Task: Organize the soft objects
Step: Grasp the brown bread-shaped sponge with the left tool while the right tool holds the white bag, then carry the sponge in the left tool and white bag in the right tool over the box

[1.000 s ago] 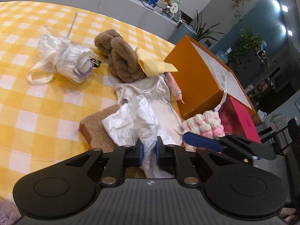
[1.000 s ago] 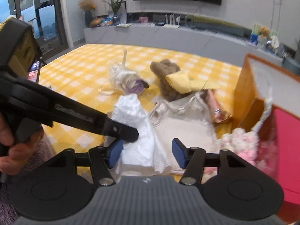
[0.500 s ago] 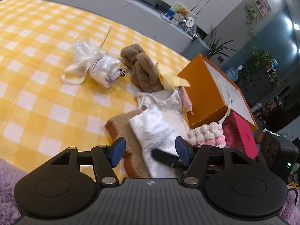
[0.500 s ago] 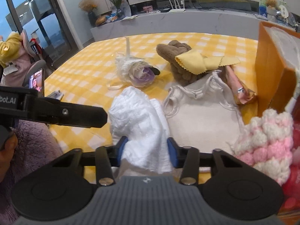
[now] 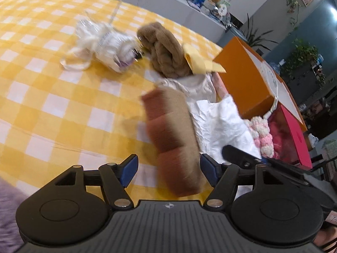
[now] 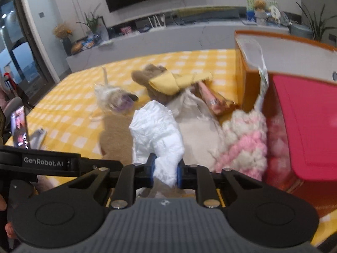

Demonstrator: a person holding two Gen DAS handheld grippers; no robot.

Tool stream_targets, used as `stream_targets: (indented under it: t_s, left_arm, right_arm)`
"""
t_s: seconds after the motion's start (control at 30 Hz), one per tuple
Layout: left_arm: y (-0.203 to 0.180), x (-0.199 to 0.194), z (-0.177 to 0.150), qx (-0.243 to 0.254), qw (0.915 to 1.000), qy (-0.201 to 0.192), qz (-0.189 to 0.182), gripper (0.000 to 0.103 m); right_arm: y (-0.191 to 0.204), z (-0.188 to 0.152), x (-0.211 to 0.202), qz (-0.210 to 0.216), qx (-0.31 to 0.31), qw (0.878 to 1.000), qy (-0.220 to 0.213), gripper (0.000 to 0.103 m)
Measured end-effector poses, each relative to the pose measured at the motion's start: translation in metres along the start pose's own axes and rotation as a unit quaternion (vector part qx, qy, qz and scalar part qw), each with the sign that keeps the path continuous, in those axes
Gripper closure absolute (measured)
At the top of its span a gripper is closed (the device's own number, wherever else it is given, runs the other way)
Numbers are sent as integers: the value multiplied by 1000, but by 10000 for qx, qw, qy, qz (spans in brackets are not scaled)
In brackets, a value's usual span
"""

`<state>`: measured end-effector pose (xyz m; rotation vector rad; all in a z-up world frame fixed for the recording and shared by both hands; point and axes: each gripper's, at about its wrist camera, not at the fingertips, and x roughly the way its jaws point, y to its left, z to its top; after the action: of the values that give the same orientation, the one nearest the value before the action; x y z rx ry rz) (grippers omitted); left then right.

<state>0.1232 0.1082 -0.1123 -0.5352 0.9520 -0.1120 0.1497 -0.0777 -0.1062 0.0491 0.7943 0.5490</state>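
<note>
My right gripper [image 6: 165,174] is shut on a crumpled white cloth [image 6: 157,131], which also shows in the left wrist view [image 5: 221,126]. My left gripper [image 5: 168,174] is open, its jaws either side of a brown toast-shaped plush [image 5: 174,135], not gripping it. The plush lies on the yellow checked tablecloth [image 5: 52,97]. A cream garment [image 6: 198,130] lies under the white cloth. A pink and white knitted piece [image 6: 244,141] sits by the boxes.
An orange box [image 5: 244,76] and a red box [image 6: 305,126] stand at the right. A brown fluffy item [image 5: 166,52] with a yellow cloth [image 5: 198,63], a white wrapped bundle [image 5: 105,42] and a pink packet [image 6: 212,101] lie behind. A phone [image 6: 20,129] stands at left.
My left gripper let go of the white cloth, opened and moved left over the brown plush. My right gripper closed on the white cloth.
</note>
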Motion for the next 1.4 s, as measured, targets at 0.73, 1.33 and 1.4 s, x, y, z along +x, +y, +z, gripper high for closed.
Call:
stream_targets:
  t_s: [0.73,1.33,1.4]
  left_arm:
    - [-17,-40,-8,232,9973,-665,-218,63]
    - [-107,-121,1,1096,9745,-1613,-1110,63]
    - [-120,-125,5,1161,9702,-1654,-1337,63]
  right_arm:
    - [-9,9,-74,-247,169,9948,-978,86]
    - [-17,41,-187,-495,136,9839,-1712,86]
    - [-18,48,-202,-601,76,9837,-1692,86]
